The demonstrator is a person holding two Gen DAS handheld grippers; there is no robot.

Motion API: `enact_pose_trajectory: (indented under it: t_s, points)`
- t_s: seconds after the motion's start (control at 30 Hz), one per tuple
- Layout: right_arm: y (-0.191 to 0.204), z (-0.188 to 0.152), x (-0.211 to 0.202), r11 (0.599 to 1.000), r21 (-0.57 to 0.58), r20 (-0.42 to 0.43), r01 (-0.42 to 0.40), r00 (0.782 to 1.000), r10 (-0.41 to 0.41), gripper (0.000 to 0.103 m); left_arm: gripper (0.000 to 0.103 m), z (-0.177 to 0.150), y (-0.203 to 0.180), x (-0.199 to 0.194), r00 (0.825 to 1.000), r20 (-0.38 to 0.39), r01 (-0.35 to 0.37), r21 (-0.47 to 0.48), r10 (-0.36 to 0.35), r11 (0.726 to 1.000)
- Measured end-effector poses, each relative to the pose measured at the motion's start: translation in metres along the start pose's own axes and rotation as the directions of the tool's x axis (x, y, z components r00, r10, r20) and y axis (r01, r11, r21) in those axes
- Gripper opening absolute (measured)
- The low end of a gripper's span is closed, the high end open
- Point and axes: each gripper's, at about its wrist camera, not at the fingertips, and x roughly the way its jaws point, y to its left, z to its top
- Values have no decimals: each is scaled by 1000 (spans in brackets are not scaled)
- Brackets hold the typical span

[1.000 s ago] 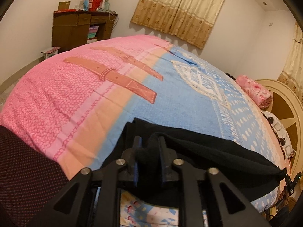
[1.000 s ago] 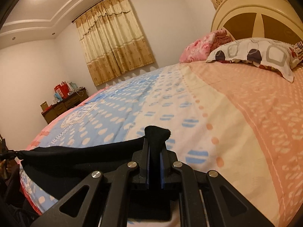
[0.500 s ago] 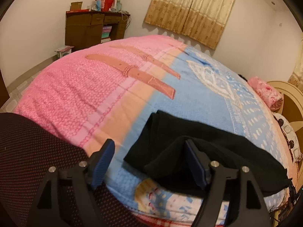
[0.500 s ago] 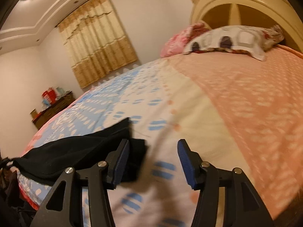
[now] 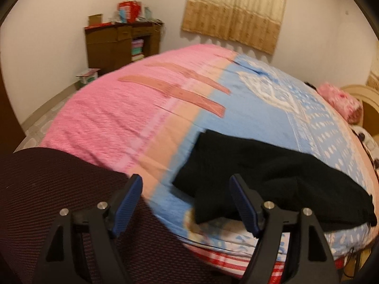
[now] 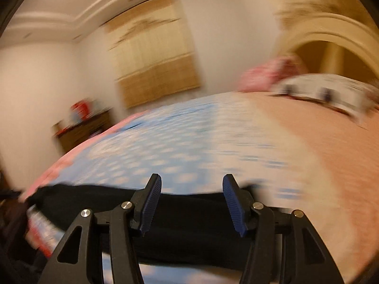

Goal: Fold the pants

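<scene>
Bedroom with white walls, tan curtain [image 5: 236,11] and a brown desk [image 5: 118,42] in the far corner; big bed [image 5: 106,118] under a pink, peach and blue cover. Black pants [image 5: 260,172] lying on the blue part near the bed's near edge, spread in a long flat band, one corner hanging toward the striped side. Left gripper [image 5: 187,203] spread wide apart, holding nothing, hovering just short of the pants' near end above a dark dotted cloth [image 5: 59,201]. Right gripper [image 6: 191,203] likewise spread apart and empty, right over the band of pants [image 6: 189,224]; that view badly smeared, so contact hard to judge. Likely risks: pinching the bed cover together with the pants, catching only one layer so the fold opens, or dragging the cloth off the edge.
</scene>
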Motion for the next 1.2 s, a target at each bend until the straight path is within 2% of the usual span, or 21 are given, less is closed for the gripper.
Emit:
enact_pose_trajectory:
  t_s: [0.1,0.13,0.2,0.27,0.37,0.47,0.53,0.6,0.67,0.73,0.8,0.9,0.97,1.0,1.03,1.1,1.2]
  points:
    - [73,0,39,980,-112,-104,-163,983,152,56,78,5,-18,12,999,-35,37,49,-35,998]
    - [111,-6,57,956,-171,-151,-238,965,213,56,78,9,-24,18,998,-52,48,63,-45,997]
    - [155,-16,77,915,-225,-212,-335,933,290,56,75,17,-30,34,993,-95,74,72,-66,995]
    - [206,-31,96,855,-280,-287,-436,888,359,56,63,25,-33,45,990,-117,90,77,-81,993]
    - [269,-52,113,763,-369,-366,-530,838,405,56,56,34,-31,62,984,-149,110,62,-100,992]
    - [318,-68,122,670,-463,-404,-580,811,423,56,56,42,-30,75,979,-168,129,51,-119,990]
    - [342,-75,131,626,-513,-417,-588,808,417,56,56,47,-29,82,979,-174,115,40,-107,993]
    - [358,-77,138,596,-537,-428,-598,801,418,56,53,51,-28,88,974,-181,143,29,-136,989]
    - [377,-79,149,575,-545,-442,-610,792,422,56,31,53,-28,94,972,-193,145,27,-137,989]
    - [392,-81,158,565,-544,-450,-620,784,428,56,16,55,-27,100,963,-215,169,13,-162,986]
    - [409,-84,169,557,-551,-460,-622,783,419,56,14,58,-26,101,962,-216,176,14,-169,984]
    - [426,-95,184,544,-579,-483,-607,793,371,56,14,66,-23,96,964,-189,192,7,-187,981]
    - [431,-105,191,529,-569,-520,-630,774,362,47,14,72,-20,95,963,-176,207,-7,-205,978]
    - [433,-107,192,523,-573,-525,-631,773,356,33,14,75,-19,95,963,-171,209,-11,-208,978]
    - [435,-113,192,510,-591,-529,-625,777,341,26,14,77,-18,96,962,-170,214,-16,-213,977]
    - [436,-117,193,497,-598,-541,-629,774,329,16,14,80,-15,104,956,-187,224,-29,-226,974]
    - [435,-116,193,505,-594,-540,-627,775,328,9,14,83,-8,116,944,-213,240,-73,-250,968]
